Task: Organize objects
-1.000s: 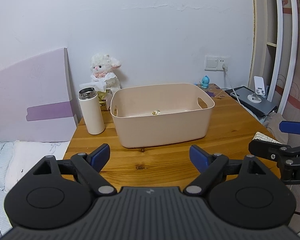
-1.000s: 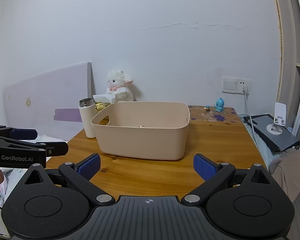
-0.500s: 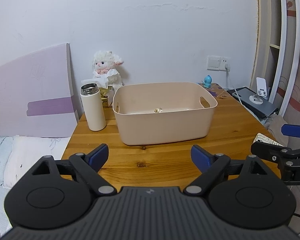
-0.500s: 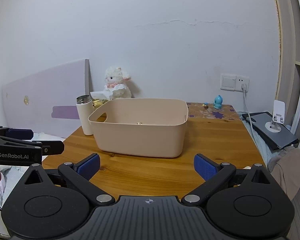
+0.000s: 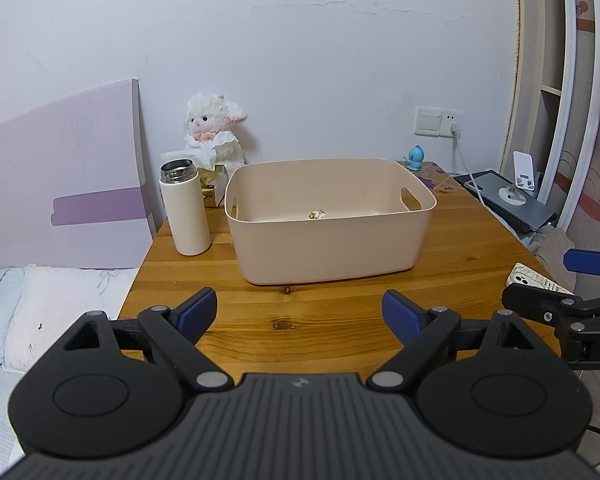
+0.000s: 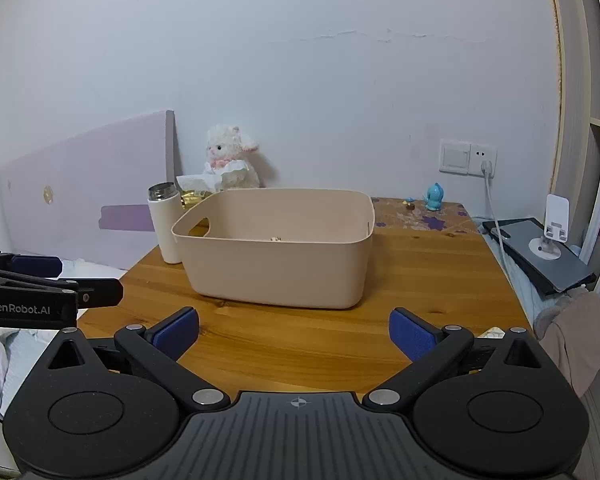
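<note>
Both claws, left gripper (image 5: 300,314) and right gripper (image 6: 294,330), gape wide and empty; ahead on the table (image 5: 452,248) sits a peach plastic bin (image 5: 328,236), a small crumpled scrap (image 5: 317,214) inside.

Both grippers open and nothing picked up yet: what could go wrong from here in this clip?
1. The white thermos stands tall and upright right beside the beige storage bin; a reach by the left gripper might tip it or shove the bin.
2. The phone lies at the table's right edge, under the right gripper; a nudge may slide it off.
3. The charging cable trails near the table's far right corner and could snag.
</note>
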A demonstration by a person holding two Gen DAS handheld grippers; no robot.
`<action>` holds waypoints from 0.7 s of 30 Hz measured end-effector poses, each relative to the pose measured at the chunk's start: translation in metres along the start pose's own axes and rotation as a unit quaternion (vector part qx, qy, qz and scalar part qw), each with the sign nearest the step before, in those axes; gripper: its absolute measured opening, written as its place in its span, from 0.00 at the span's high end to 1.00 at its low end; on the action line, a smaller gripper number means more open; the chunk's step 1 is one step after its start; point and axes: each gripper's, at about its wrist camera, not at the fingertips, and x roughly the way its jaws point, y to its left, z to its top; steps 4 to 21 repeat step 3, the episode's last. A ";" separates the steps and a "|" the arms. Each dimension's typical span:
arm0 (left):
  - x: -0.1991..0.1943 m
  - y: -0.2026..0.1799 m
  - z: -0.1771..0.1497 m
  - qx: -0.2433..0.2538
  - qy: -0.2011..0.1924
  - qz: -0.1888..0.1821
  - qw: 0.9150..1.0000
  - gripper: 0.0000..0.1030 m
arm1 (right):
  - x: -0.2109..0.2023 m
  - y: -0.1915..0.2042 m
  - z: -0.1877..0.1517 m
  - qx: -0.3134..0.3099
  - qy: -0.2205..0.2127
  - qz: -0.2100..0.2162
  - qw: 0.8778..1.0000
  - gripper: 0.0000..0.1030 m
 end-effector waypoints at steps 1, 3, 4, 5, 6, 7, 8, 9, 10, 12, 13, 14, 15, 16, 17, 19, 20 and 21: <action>0.001 0.000 0.000 -0.001 0.001 0.000 1.000 0.12 | 0.001 0.000 0.000 0.000 0.002 -0.001 1.000 0.00; 0.001 0.000 0.000 0.000 0.002 -0.002 1.000 0.12 | 0.003 -0.001 0.000 0.000 0.005 -0.001 1.000 0.00; 0.001 0.000 0.000 0.000 0.002 -0.002 1.000 0.12 | 0.003 -0.001 0.000 0.000 0.005 -0.001 1.000 0.00; 0.001 0.000 0.000 0.000 0.002 -0.002 1.000 0.12 | 0.003 -0.001 0.000 0.000 0.005 -0.001 1.000 0.00; 0.001 0.000 0.000 0.000 0.002 -0.002 1.000 0.12 | 0.003 -0.001 0.000 0.000 0.005 -0.001 1.000 0.00; 0.001 0.000 0.000 0.000 0.002 -0.002 1.000 0.12 | 0.003 -0.001 0.000 0.000 0.005 -0.001 1.000 0.00; 0.001 0.000 0.000 0.000 0.002 -0.002 1.000 0.12 | 0.003 -0.001 0.000 0.000 0.005 -0.001 1.000 0.00; 0.001 0.000 0.000 0.000 0.002 -0.002 1.000 0.12 | 0.003 -0.001 0.000 0.000 0.005 -0.001 1.000 0.00; 0.001 0.000 0.000 0.000 0.002 -0.002 1.000 0.12 | 0.003 -0.001 0.000 0.000 0.005 -0.001 1.000 0.00; 0.001 0.000 0.000 0.000 0.002 -0.002 1.000 0.12 | 0.003 -0.001 0.000 0.000 0.005 -0.001 1.000 0.00; 0.001 0.000 0.000 0.000 0.002 -0.002 1.000 0.12 | 0.003 -0.001 0.000 0.000 0.005 -0.001 1.000 0.00; 0.001 0.000 0.000 0.000 0.002 -0.002 1.000 0.12 | 0.003 -0.001 0.000 0.000 0.005 -0.001 1.000 0.00; 0.001 0.000 0.000 0.000 0.002 -0.002 1.000 0.12 | 0.003 -0.001 0.000 0.000 0.005 -0.001 1.000 0.00; 0.001 0.000 0.000 0.000 0.002 -0.002 1.000 0.12 | 0.003 -0.001 0.000 0.000 0.005 -0.001 1.000 0.00; 0.001 0.000 0.000 0.000 0.002 -0.002 1.000 0.12 | 0.003 -0.001 0.000 0.000 0.005 -0.001 1.000 0.00; 0.001 0.000 0.000 0.000 0.002 -0.002 1.000 0.12 | 0.003 -0.001 0.000 0.000 0.005 -0.001 1.000 0.00; 0.001 0.000 0.000 0.000 0.002 -0.002 1.000 0.12 | 0.003 -0.001 0.000 0.000 0.005 -0.001 1.000 0.00; 0.001 0.000 0.000 0.000 0.002 -0.002 1.000 0.12 | 0.003 -0.001 0.000 0.000 0.005 -0.001 1.000 0.00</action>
